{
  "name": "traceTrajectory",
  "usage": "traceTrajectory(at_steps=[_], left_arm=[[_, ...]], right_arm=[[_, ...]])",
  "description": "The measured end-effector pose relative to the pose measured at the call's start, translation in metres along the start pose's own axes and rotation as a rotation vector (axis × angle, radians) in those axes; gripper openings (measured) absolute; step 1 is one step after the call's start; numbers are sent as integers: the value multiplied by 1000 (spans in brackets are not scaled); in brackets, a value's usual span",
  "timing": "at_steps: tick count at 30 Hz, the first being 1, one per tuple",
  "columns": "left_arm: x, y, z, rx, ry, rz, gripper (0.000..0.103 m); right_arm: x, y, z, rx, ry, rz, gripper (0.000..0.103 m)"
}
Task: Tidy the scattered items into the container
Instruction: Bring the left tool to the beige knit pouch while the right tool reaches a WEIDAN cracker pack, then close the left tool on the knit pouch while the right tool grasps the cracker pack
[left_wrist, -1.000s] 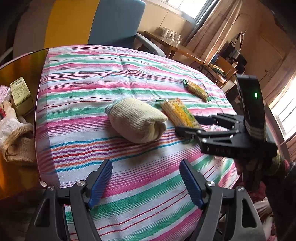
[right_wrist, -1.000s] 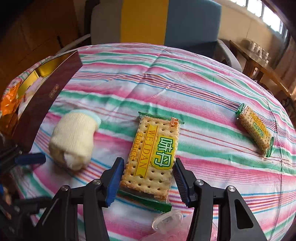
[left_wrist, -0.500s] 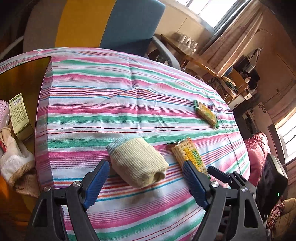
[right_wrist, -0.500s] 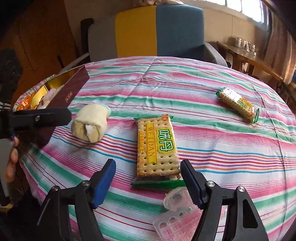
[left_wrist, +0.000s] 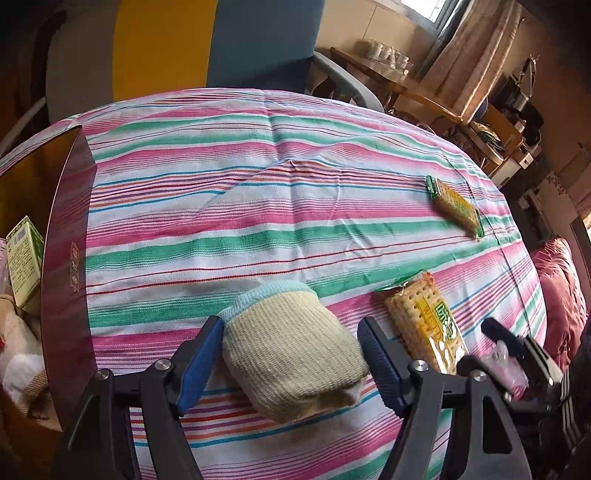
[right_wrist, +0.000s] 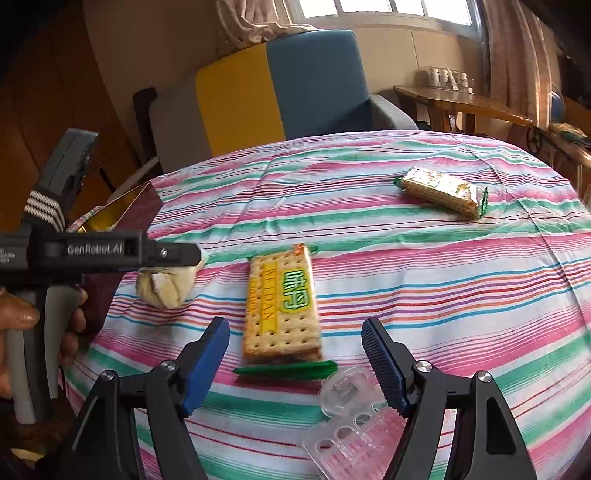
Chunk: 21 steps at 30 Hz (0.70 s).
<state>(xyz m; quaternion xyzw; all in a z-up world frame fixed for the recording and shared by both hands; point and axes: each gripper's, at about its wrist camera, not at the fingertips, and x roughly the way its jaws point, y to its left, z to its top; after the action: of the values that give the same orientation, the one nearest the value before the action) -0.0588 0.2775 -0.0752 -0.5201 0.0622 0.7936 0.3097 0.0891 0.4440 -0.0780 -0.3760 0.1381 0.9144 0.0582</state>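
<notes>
A rolled cream sock with a pale blue cuff lies on the striped tablecloth between the fingers of my left gripper. Its jaws are closing and the blue pads sit at the sock's sides without squeezing it. The dark red box with a gold inside stands just left of it. My right gripper is open, just behind a flat cracker pack. A clear pink plastic tray lies under its right finger. A second cracker pack lies far right. The sock shows again below the left gripper's finger.
The box holds a green-and-white carton and a cloth. A blue and yellow armchair stands behind the round table, with a wooden side table to its right. A person's hand grips the left handle. A pink cushion lies beyond the right edge.
My left gripper moved forward until the sock lay between its fingers. My right gripper drew back from the flat cracker pack, widened its jaws and tilted up, bringing the clear plastic tray into view.
</notes>
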Motion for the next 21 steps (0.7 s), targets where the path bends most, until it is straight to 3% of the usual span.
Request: traceTrajectory(at_steps=[9, 13, 18, 21], left_arm=[[-11, -3, -27, 80, 31, -64, 66], [-13, -13, -44, 151, 18, -19, 61], [-31, -1, -47, 94, -18, -79, 63], [-43, 5, -43, 67, -47, -111, 70]], right_arm=[[-8, -62, 20, 145, -23, -78, 76], [-27, -53, 25, 160, -46, -32, 76], [-29, -23, 23, 132, -13, 21, 84], [-18, -7, 18, 117, 27, 22, 86]])
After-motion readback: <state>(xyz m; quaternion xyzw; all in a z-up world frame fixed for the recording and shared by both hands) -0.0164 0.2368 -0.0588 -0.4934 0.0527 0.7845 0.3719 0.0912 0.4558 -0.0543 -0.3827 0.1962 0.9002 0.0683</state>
